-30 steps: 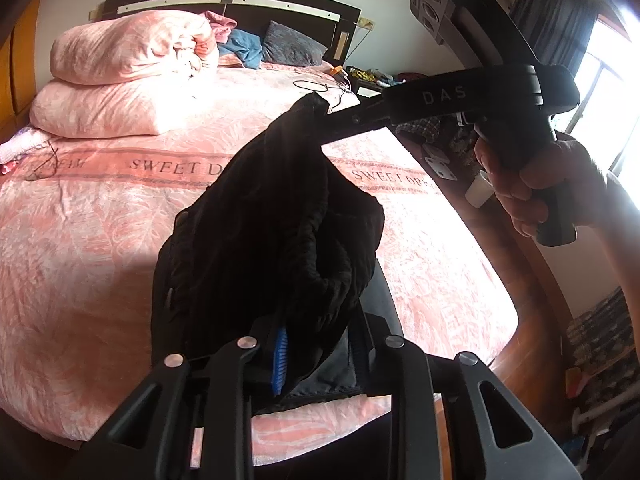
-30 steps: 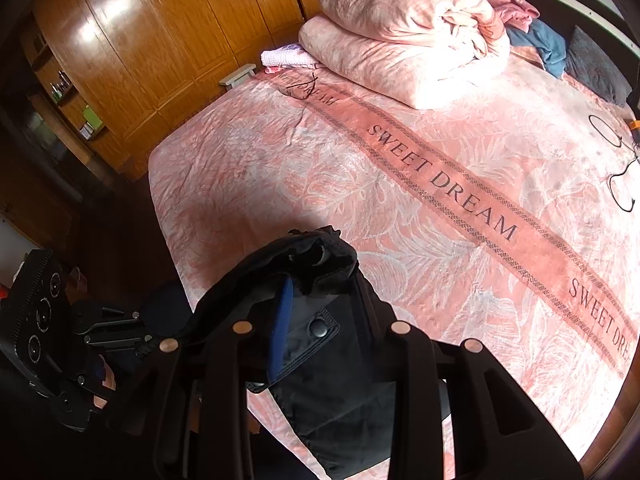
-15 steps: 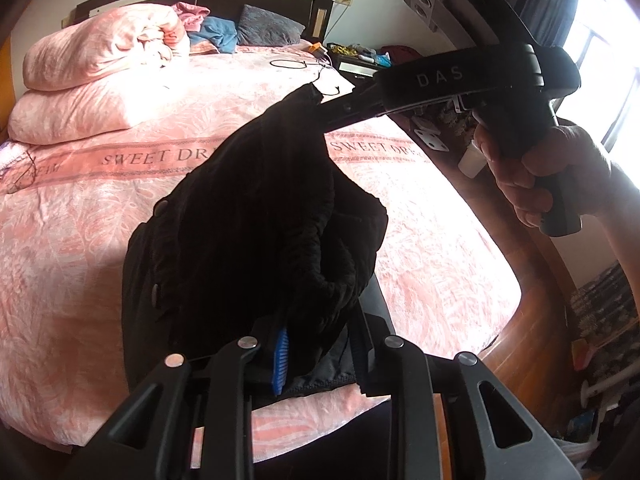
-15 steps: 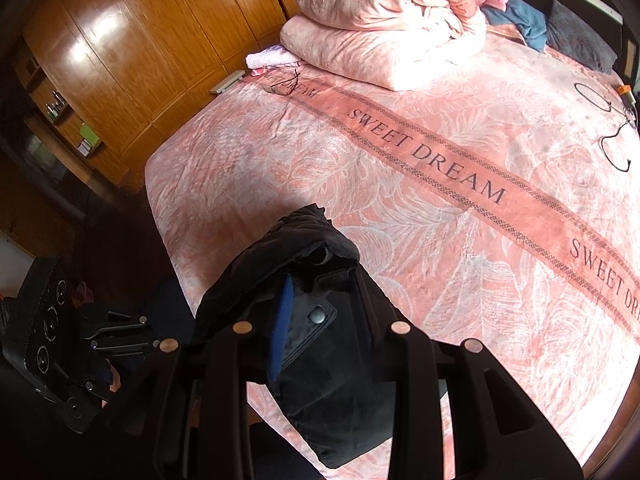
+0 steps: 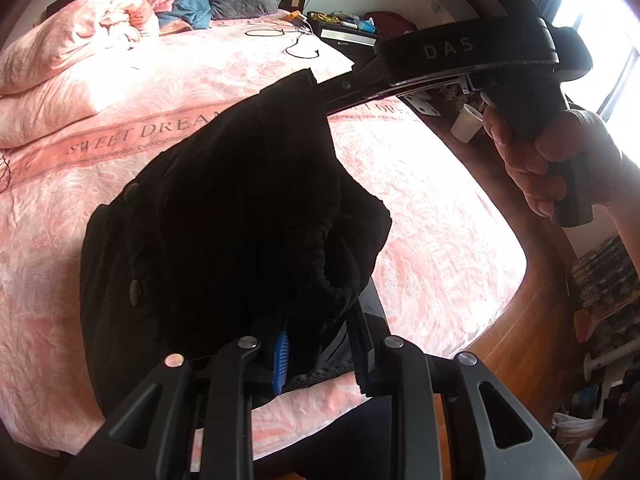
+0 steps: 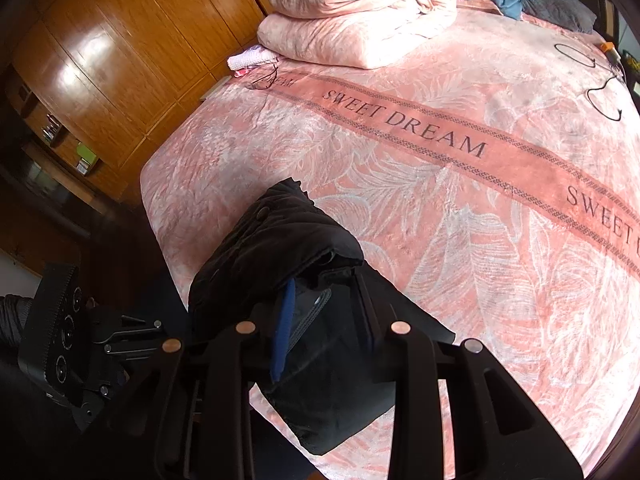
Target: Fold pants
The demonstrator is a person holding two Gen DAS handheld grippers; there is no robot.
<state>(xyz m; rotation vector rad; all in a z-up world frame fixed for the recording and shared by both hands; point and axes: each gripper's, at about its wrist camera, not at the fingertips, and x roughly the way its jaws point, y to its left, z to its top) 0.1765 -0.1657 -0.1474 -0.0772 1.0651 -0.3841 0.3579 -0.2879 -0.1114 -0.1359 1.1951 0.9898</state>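
While the left wrist view looks up the bed (image 5: pixel 400 208), left gripper (image 5: pixel 320 344) jaws are clamped on bunched black pants (image 5: pixel 240 220) held above the pink bedspread. Right gripper (image 5: pixel 320 88) enters from upper right, hand (image 5: pixel 552 160) on its handle, jaws pinching the pants' far top edge. Right wrist view: right gripper (image 6: pixel 324 312) jaws narrow, gripping a fabric fold; pants (image 6: pixel 280 256) hang over the bed's (image 6: pixel 480 240) near corner. Left gripper body (image 6: pixel 68 340) lower left.
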